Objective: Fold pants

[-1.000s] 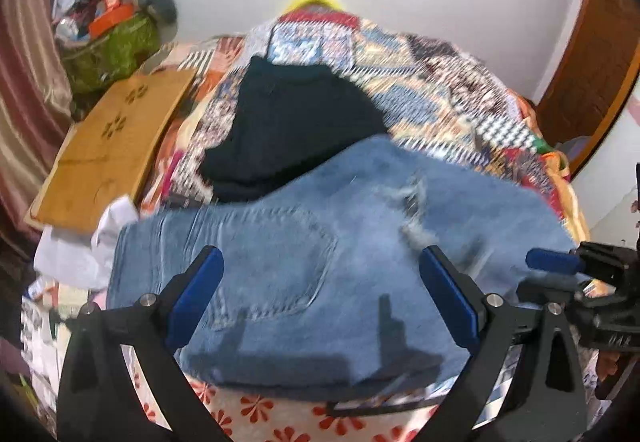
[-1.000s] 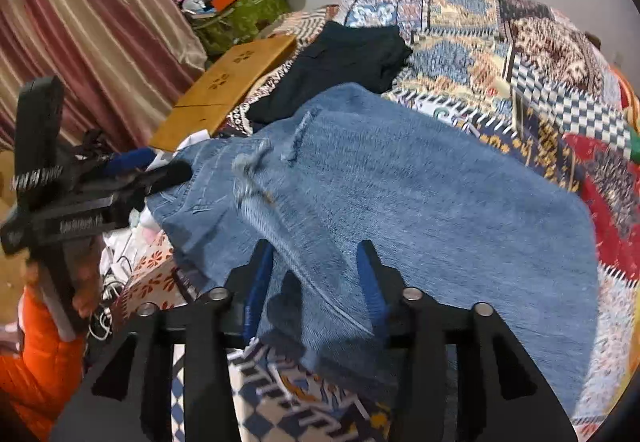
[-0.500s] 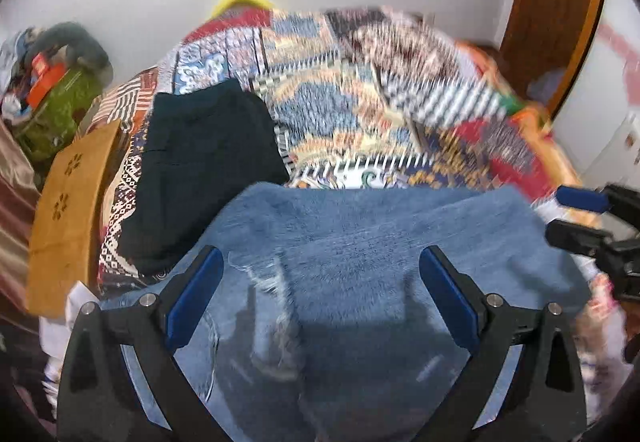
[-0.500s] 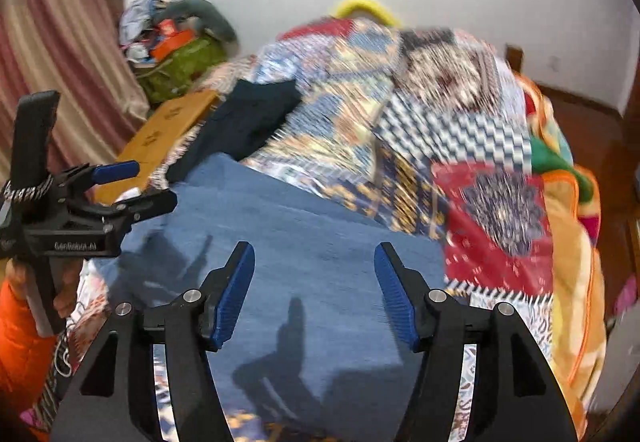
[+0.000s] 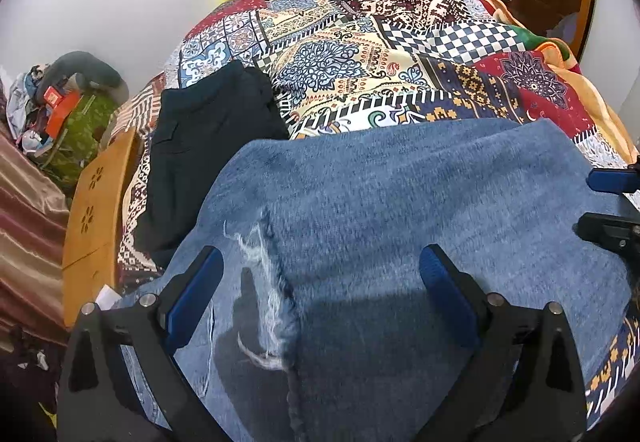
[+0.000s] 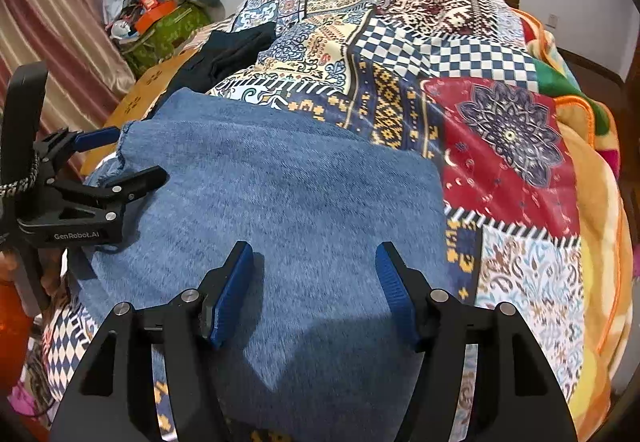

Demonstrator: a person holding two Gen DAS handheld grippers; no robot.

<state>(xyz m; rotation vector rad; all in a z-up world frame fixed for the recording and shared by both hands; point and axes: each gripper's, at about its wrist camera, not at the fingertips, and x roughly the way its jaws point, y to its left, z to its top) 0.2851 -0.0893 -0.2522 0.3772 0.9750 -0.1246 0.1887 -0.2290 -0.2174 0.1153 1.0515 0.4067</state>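
Jeans (image 5: 400, 226) lie folded on the bed right under both of my claws, a broad blue denim slab whose long axis runs side to side across my view, from the frayed seam on my left to the clean folded edge on my right. My left claw (image 5: 320, 298) hangs just above the denim with its blue pads wide apart and nothing between them; the ragged white threads of the frayed hem (image 5: 264, 282) sit just inside its left pad. My right claw (image 6: 316, 294) is parted too, having just been opening, with only flat cloth below it and nothing pinched. Seen from that right camera, my left claw (image 6: 120, 158) points in over the jeans' left end, so each claw sits over its own half, the left nearer the frayed end and the right nearer the fold by the red patch of the patchwork quilt (image 6: 500, 146). I judge the next fold would carry one end across toward the other along that long axis. Beyond the far edge of the jeans a dark folded garment (image 5: 208, 146) rests on the quilt, well to the left, beside a wooden board (image 5: 96, 210).
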